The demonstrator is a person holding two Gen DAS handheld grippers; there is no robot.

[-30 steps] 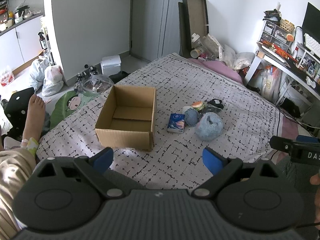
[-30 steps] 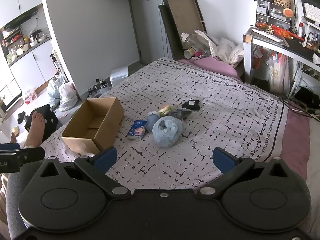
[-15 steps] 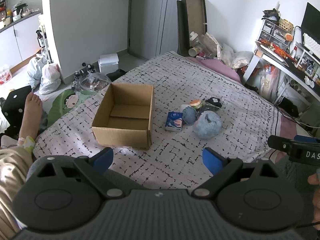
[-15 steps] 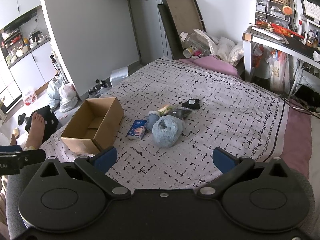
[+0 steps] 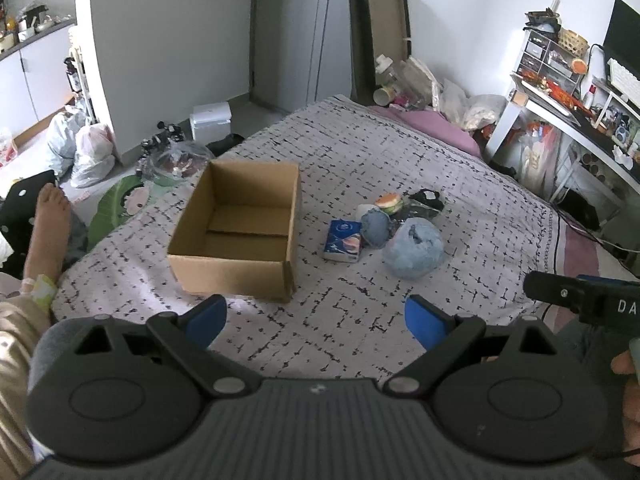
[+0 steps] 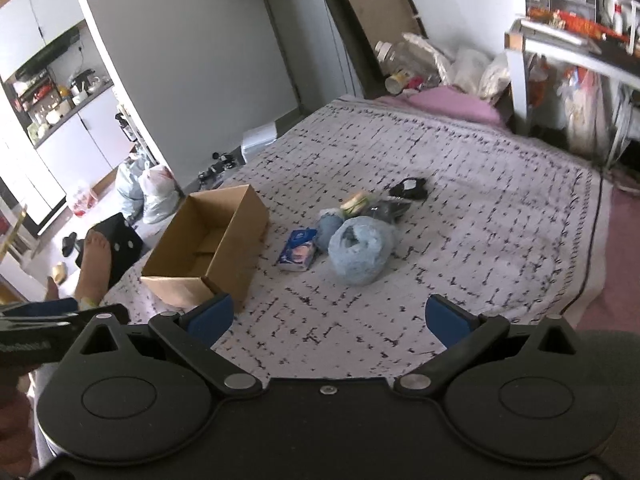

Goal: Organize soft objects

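Note:
An open, empty cardboard box [image 5: 244,236] [image 6: 208,248] sits on the patterned bed cover. To its right lies a small pile: a blue tissue pack [image 5: 342,240] [image 6: 298,250], a small blue-grey ball [image 5: 375,229] [image 6: 329,226], a big fluffy light-blue bundle [image 5: 414,253] [image 6: 360,250], a burger-shaped toy [image 5: 389,202] [image 6: 354,202] and a black soft item [image 5: 426,199] [image 6: 408,188]. My left gripper [image 5: 316,316] is open, low in front of the box and pile. My right gripper [image 6: 328,316] is open too, nearer than the pile. Neither holds anything.
A person's bare foot [image 5: 48,220] rests at the bed's left side. Bags [image 5: 90,148] and clutter lie on the floor to the left. A pink pillow [image 5: 432,126] and a cluttered white desk [image 5: 560,112] stand at the far right.
The right wrist view has swung and tilted down toward the pile, with slight blur. The left wrist view has drifted back a little. Nothing on the bed has moved.

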